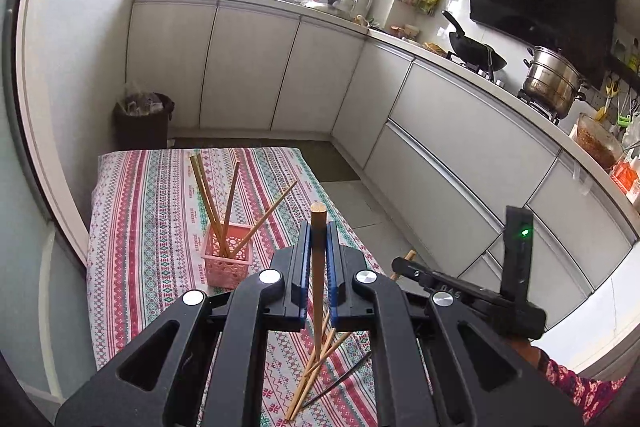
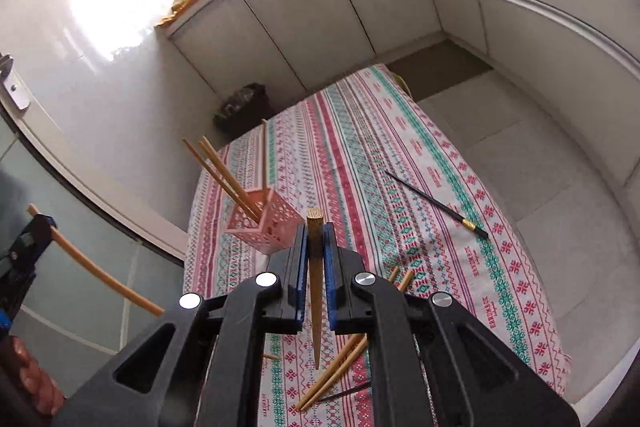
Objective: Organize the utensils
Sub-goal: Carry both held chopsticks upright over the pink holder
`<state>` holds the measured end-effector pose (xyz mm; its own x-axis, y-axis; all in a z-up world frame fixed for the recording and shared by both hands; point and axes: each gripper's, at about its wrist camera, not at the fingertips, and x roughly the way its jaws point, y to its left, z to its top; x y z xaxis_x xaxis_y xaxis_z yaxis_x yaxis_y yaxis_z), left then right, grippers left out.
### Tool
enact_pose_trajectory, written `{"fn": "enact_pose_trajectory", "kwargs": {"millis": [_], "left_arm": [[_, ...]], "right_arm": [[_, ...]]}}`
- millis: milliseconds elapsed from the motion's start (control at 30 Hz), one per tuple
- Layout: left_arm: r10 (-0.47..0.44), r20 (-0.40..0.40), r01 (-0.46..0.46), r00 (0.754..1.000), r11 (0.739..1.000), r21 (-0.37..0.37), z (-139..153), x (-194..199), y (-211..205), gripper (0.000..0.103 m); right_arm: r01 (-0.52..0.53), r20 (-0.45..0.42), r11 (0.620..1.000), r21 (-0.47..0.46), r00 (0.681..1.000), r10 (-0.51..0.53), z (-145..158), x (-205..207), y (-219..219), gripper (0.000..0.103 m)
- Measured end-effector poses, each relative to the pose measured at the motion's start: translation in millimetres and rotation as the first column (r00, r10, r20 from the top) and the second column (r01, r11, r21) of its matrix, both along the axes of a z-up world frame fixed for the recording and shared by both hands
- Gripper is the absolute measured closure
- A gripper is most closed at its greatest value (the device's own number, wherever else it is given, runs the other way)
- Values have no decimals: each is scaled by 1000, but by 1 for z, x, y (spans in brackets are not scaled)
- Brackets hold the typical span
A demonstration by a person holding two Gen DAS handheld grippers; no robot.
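On the striped tablecloth [image 1: 140,227] stands a pink lattice basket [image 1: 228,263], upright, holding several wooden chopsticks [image 1: 208,199] that lean out at differing angles. Left gripper [image 1: 319,267]: both blue-padded fingers are clamped on a single wooden chopstick [image 1: 319,287], thick blunt end uppermost, tapered tip pointing down toward the cloth. Beneath it a loose cluster of wooden chopsticks [image 1: 316,375] lies crossed on the cloth, with one dark chopstick [image 1: 340,383] beside them.

Right gripper [image 2: 316,259]: its fingers are likewise closed on a wooden chopstick [image 2: 315,299], blunt end up, point hanging above the cloth. More loose wooden chopsticks [image 2: 340,375] lie below and to the right of it. A black chopstick with a gold band [image 2: 436,205] lies apart, nearer the right edge of the cloth. From the right wrist view the basket [image 2: 264,227] appears just left of the gripper fingers.

White kitchen cabinets [image 1: 248,67] run behind the table; a dark waste bin [image 1: 142,123] stands in the corner, and a steel pot [image 1: 554,81] and a black wok [image 1: 472,47] sit on the stove.
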<state>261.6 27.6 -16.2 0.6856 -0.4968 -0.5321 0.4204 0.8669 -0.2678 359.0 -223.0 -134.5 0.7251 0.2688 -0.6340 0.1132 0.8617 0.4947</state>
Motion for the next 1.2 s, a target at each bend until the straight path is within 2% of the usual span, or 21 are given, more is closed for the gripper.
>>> {"fn": "enact_pose_trajectory", "kwargs": {"millis": [100, 267, 367, 467, 600, 800, 867, 933, 1033, 1200], "left_arm": [[22, 32, -23, 999, 1000, 21, 11, 7, -1, 97], [87, 130, -92, 988, 995, 35, 43, 22, 4, 97], [134, 193, -146, 972, 988, 50, 57, 32, 7, 97], [188, 239, -211, 953, 975, 72, 60, 46, 7, 97], [243, 230, -266, 942, 961, 72, 44, 73, 11, 97], [293, 186, -314, 938, 944, 96, -1, 113, 11, 96], [291, 160, -311, 943, 942, 122, -17, 121, 8, 94], [290, 113, -302, 950, 947, 111, -27, 122, 10, 90], [310, 118, -319, 944, 945, 76, -23, 113, 18, 90], [350, 173, -358, 921, 933, 17, 9, 89, 32, 89]], "right_arm": [[-21, 95, 1000, -9, 995, 22, 40, 1, 5, 95], [-22, 249, 996, -84, 968, 42, 101, 12, 14, 95], [-16, 313, 995, -97, 949, 46, 124, 22, 16, 95], [-9, 363, 996, -94, 931, 43, 138, 35, 18, 95], [-11, 394, 997, -79, 918, 41, 136, 54, 22, 95], [-14, 417, 996, -85, 907, 48, 116, 82, 32, 95], [-14, 415, 996, -83, 909, 47, 107, 89, 36, 95], [-8, 408, 996, -90, 912, 45, 100, 96, 39, 95], [-11, 399, 996, -93, 916, 47, 94, 102, 41, 95], [-11, 409, 995, -101, 911, 52, 94, 106, 46, 95]]}}
